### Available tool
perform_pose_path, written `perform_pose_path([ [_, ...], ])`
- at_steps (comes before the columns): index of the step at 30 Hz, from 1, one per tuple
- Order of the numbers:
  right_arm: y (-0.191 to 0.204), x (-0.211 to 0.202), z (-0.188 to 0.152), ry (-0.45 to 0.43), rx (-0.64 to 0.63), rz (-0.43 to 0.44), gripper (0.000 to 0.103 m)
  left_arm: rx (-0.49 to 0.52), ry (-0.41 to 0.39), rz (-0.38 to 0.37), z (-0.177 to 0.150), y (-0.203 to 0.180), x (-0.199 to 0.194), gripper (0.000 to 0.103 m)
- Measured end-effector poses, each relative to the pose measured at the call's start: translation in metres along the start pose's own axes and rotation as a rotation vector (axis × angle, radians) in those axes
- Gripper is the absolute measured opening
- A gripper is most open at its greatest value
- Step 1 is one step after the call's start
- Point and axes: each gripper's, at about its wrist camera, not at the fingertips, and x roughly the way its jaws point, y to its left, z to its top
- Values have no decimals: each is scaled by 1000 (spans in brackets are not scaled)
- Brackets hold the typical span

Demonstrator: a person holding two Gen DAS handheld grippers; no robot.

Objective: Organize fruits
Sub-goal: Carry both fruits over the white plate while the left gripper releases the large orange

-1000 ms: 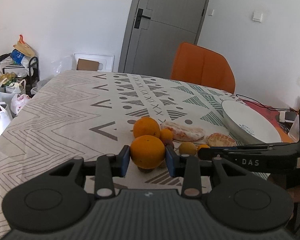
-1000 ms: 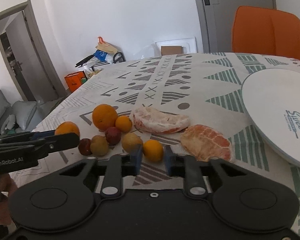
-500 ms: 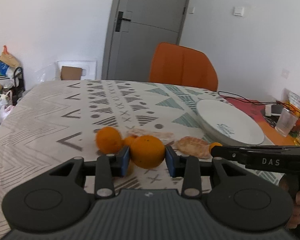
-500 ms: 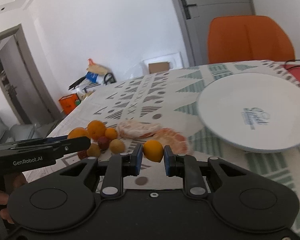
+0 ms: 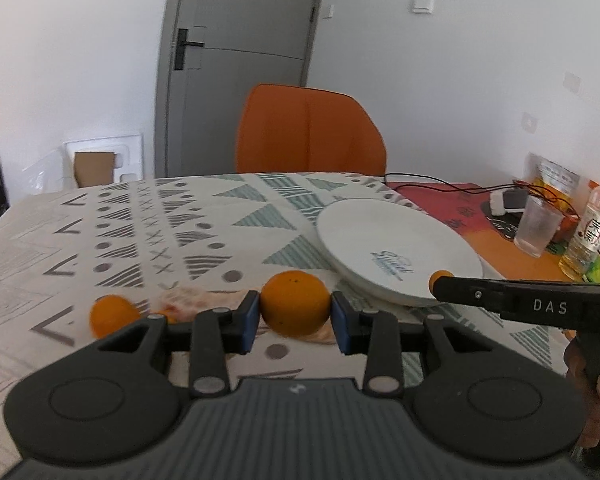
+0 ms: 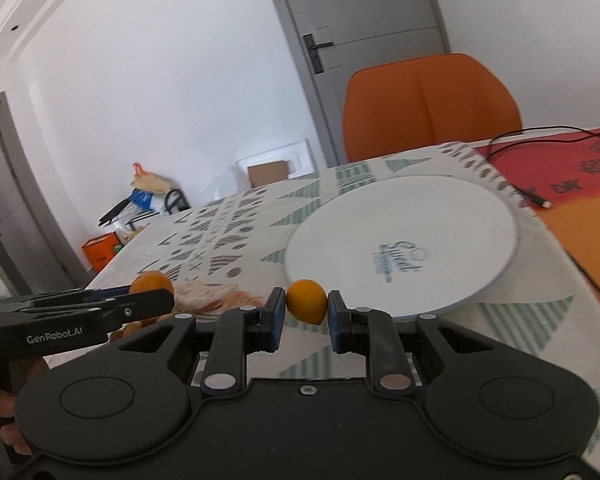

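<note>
My left gripper holds a big orange. My right gripper holds a small orange. The white plate has no fruit yet. More fruit waits on the table.

Right gripper body, right frame edge: "DAS". Left gripper body, lower left: "GenRobot.AI". Plate script, centre: blurred.

A lived-in home dining room: a worktop under a patterned tablecloth, an orange chair pulled up to it, a grey interior door, shopping bags heaped against the white wall, and a drinks bottle.
</note>
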Motion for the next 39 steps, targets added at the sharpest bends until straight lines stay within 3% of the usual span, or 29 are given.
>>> perform_pose_path([
  [18, -50, -4, 6, -34, 71, -80, 21, 95, 38, -70, 21, -45, 52, 37],
  [34, -60, -6, 8, -35, 75, -104, 26, 121, 57, -94, 33, -67, 94, 37],
  [39, -59, -10, 8, -35, 73, -112, 26, 114, 49, -62, 37, -67, 91, 53],
])
